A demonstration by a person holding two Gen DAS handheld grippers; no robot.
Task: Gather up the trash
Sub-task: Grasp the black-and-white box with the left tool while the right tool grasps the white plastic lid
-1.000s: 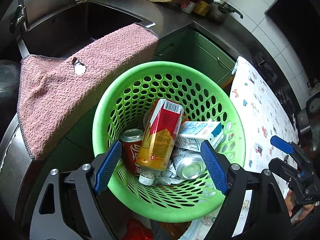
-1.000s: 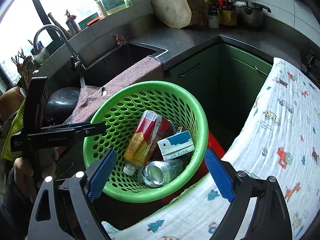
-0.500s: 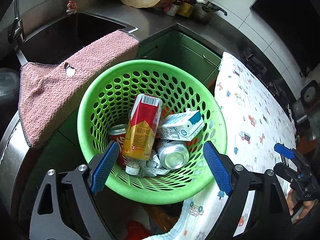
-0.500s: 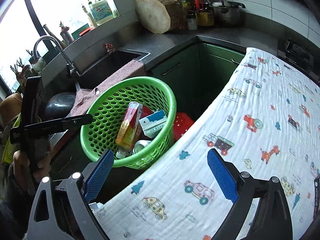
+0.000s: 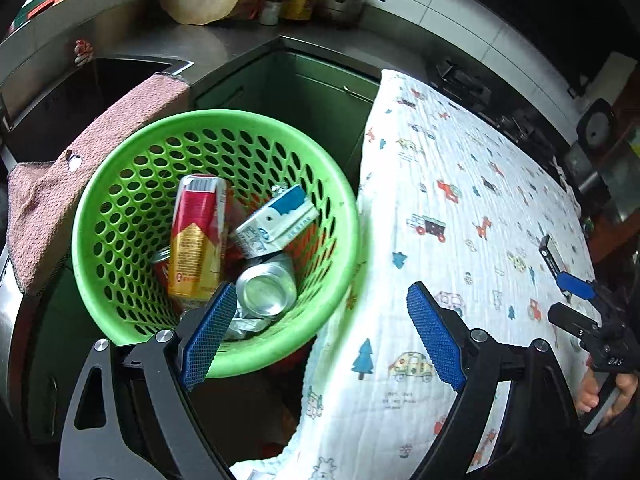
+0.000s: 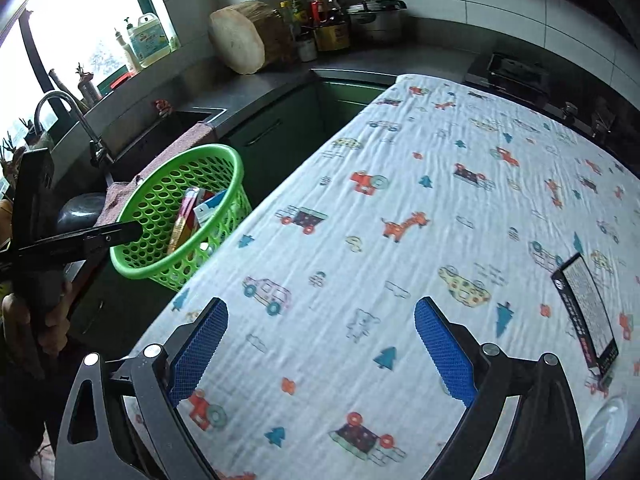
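Observation:
A green perforated basket [image 5: 120, 208] stands beside the table and holds a red-yellow carton [image 5: 196, 236], a white-blue milk box [image 5: 276, 220], a silver can [image 5: 266, 284] and a red can [image 5: 162, 268]. It also shows in the right wrist view [image 6: 224, 160]. My left gripper [image 5: 320, 336] is open and empty, above the basket's near rim and the table edge. My right gripper [image 6: 324, 352] is open and empty over the patterned tablecloth [image 6: 400, 240]. A flat black box [image 6: 586, 312] lies on the cloth at the right.
A pink towel [image 5: 60, 184] hangs over the sink edge left of the basket. The steel sink [image 6: 160, 136] and faucet [image 6: 68, 120] are at the left. A wooden block [image 6: 240, 36], bottles and a pot stand on the far counter. A white plate rim [image 6: 608, 424] shows at lower right.
Both grippers have swung right, away from the basket toward the table. The right wrist view now looks mostly at the tablecloth, and the black box has come into view. Both stay open.

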